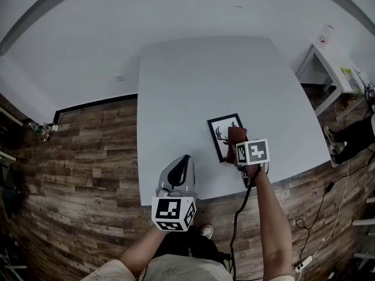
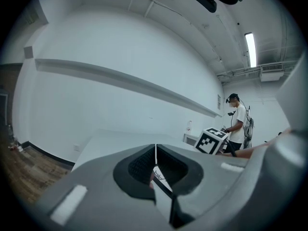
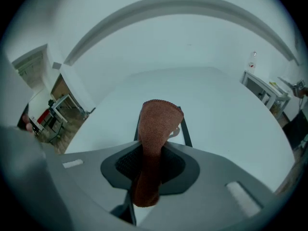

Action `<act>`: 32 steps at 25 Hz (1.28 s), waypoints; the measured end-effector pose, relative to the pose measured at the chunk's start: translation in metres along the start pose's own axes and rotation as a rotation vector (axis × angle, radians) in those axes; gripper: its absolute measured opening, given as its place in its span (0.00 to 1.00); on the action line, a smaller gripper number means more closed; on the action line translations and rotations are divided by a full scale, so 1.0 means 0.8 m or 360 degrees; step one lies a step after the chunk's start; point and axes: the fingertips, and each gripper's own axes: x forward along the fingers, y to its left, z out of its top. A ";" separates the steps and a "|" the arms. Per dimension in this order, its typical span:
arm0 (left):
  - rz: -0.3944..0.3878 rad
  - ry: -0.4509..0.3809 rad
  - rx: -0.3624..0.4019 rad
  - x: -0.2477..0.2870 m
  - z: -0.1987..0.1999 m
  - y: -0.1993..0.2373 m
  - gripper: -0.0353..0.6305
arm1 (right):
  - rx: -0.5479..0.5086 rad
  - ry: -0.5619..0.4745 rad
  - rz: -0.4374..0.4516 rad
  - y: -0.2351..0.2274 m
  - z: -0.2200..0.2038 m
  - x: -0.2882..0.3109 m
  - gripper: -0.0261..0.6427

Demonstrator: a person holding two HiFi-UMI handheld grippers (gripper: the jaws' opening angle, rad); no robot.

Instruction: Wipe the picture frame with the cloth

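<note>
Over picture frame point(image 1: 220, 131), right gripper point(image 3: 151, 166) clamping cloth point(image 3: 157, 123)

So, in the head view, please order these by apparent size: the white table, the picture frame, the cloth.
1. white table
2. picture frame
3. cloth, partly hidden, so its full size is unsure

The cloth point(image 3: 156, 124) clamped in the right hand-held gripper point(image 3: 152, 166) hides nearly all of the picture frame point(image 3: 186, 134) in that gripper's view, leaving only 2 dark edge strips, while the head view's right edge cuts off a person point(image 1: 354, 136) at the legs and the items on the side table point(image 1: 331, 69) are too small to tell.
</note>
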 end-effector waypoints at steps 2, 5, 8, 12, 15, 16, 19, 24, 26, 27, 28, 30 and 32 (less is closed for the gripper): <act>-0.0013 -0.0010 0.0006 -0.001 0.006 -0.005 0.06 | 0.0038 -0.0201 0.0027 0.005 0.017 -0.039 0.19; -0.0029 -0.0029 0.0008 -0.005 0.017 -0.011 0.06 | 0.0037 -0.0501 0.0008 0.016 0.036 -0.110 0.19; -0.0042 -0.0057 0.0001 -0.014 0.036 -0.016 0.06 | -0.0036 -0.0807 -0.0052 0.034 0.047 -0.197 0.19; -0.0049 -0.0099 -0.0016 -0.033 0.062 -0.023 0.06 | -0.0162 -0.1150 -0.0211 0.063 0.036 -0.307 0.19; -0.0063 -0.0147 -0.0007 -0.052 0.079 -0.031 0.06 | -0.0211 -0.1383 -0.0298 0.078 0.016 -0.372 0.19; -0.0065 -0.0164 0.0001 -0.058 0.083 -0.035 0.06 | -0.0221 -0.1437 -0.0323 0.081 0.007 -0.387 0.19; -0.0067 -0.0189 0.0030 -0.077 0.095 -0.045 0.06 | -0.0224 -0.1517 -0.0375 0.084 -0.018 -0.412 0.19; -0.0059 -0.0173 0.0062 -0.087 0.095 -0.045 0.06 | -0.0274 -0.1544 -0.0355 0.091 -0.024 -0.419 0.19; -0.0061 -0.0171 0.0062 -0.089 0.094 -0.049 0.05 | -0.0298 -0.1540 -0.0363 0.091 -0.023 -0.423 0.19; -0.0064 -0.0178 0.0064 -0.090 0.095 -0.052 0.06 | -0.0306 -0.1538 -0.0369 0.090 -0.023 -0.424 0.19; -0.0067 -0.0189 0.0066 -0.091 0.095 -0.054 0.06 | -0.0312 -0.1538 -0.0379 0.089 -0.023 -0.425 0.19; -0.0067 -0.0205 0.0072 -0.093 0.098 -0.057 0.06 | -0.0308 -0.1545 -0.0387 0.087 -0.023 -0.427 0.19; -0.0060 -0.0212 0.0081 -0.095 0.103 -0.058 0.06 | -0.0290 -0.1553 -0.0389 0.084 -0.023 -0.429 0.19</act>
